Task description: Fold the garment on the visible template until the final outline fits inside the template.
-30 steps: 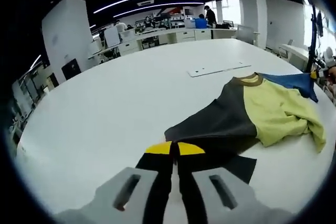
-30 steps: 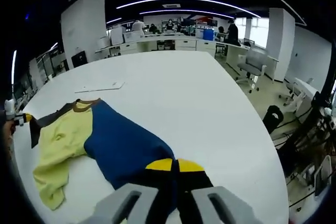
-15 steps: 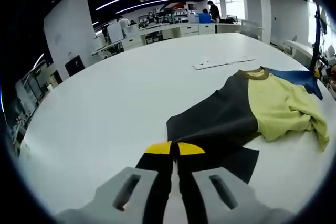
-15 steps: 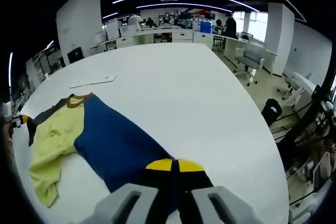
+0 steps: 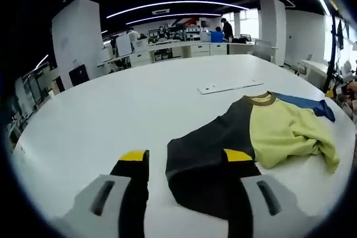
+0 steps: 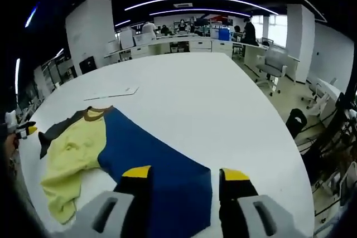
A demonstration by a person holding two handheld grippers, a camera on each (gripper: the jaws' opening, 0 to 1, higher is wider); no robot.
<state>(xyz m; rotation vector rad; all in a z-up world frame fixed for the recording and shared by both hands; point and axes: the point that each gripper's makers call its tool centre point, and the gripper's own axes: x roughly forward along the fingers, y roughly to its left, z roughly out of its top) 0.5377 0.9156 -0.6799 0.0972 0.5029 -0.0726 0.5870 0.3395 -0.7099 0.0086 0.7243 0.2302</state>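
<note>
Garment: the colour-block shirt (image 5: 245, 132) lies spread on the white table (image 5: 128, 98), dark panel toward one gripper, blue panel (image 6: 156, 160) toward the other, yellow middle rumpled.
Left gripper (image 5: 187, 157): jaws wide apart, holding nothing, dark hem between them.
Right gripper (image 6: 181, 174): jaws wide apart, empty, over the blue edge.
Template: a flat white sheet (image 5: 228, 86) beyond the collar may be it; uncertain.
Step advice: regrip both hems evenly, smooth the yellow bunching, then fold inward symmetrically.

The left gripper view is looking low across the desk (image 5: 111, 110) from the garment's (image 5: 245, 137) dark end. The right gripper view is facing the same garment (image 6: 128, 154) from its blue end, equally close. Both are sharing the garment, the white desk (image 6: 195, 93) and the office behind.
</note>
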